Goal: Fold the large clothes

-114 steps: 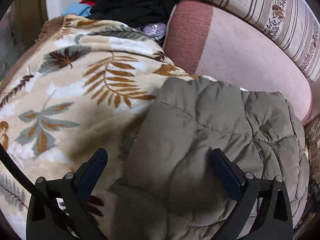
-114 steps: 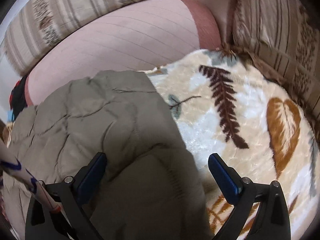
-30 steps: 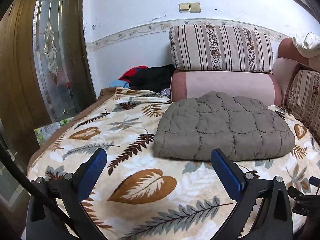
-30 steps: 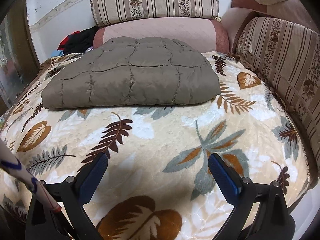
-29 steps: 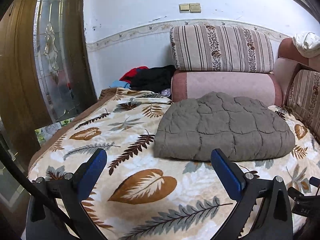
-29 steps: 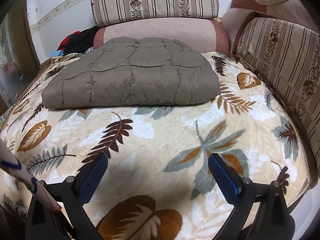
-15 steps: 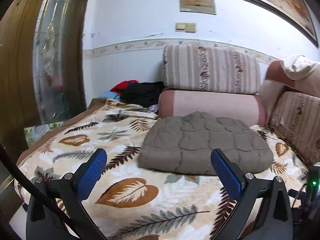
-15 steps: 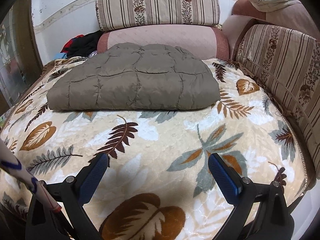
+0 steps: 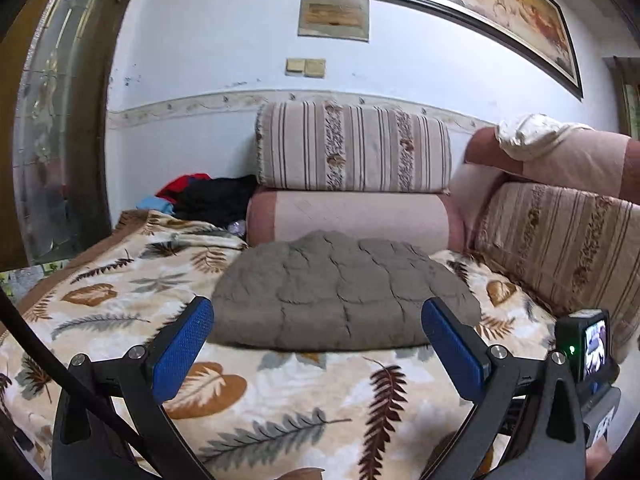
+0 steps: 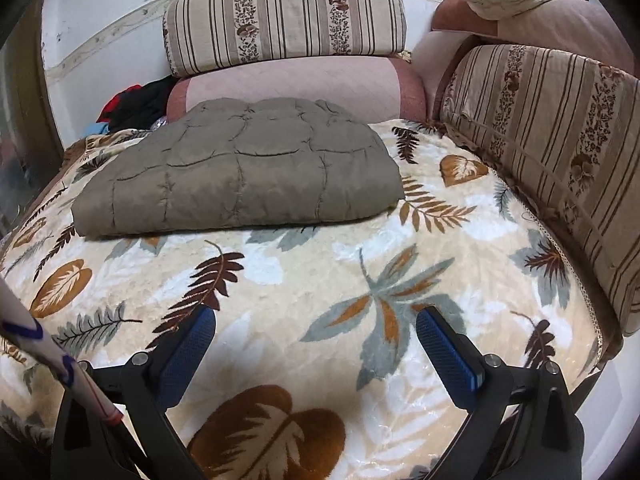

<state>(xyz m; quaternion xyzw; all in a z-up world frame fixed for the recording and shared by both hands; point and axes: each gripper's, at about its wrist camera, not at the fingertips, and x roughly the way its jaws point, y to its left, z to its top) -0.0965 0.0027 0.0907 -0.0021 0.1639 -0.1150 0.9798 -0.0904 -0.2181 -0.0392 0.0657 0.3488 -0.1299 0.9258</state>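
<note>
Folded grey quilted jacket (image 10: 240, 176) flat on leaf-print blanket (image 10: 340, 272), left gripper (image 9: 316, 344) and right gripper (image 10: 316, 344) both spread wide, empty, clothes pile (image 9: 208, 196) behind, possibly shirts

I'm in a lived-in home sitting room: a corner sofa spread with a leaf-patterned blanket (image 10: 320, 264), striped bolster cushions (image 9: 352, 148) stacked along the white wall, a framed painting (image 9: 476, 8) above them, light switches (image 9: 306, 67), a glazed wooden door (image 9: 52, 120), and loose clothes (image 9: 208, 198) heaped in the corner
</note>
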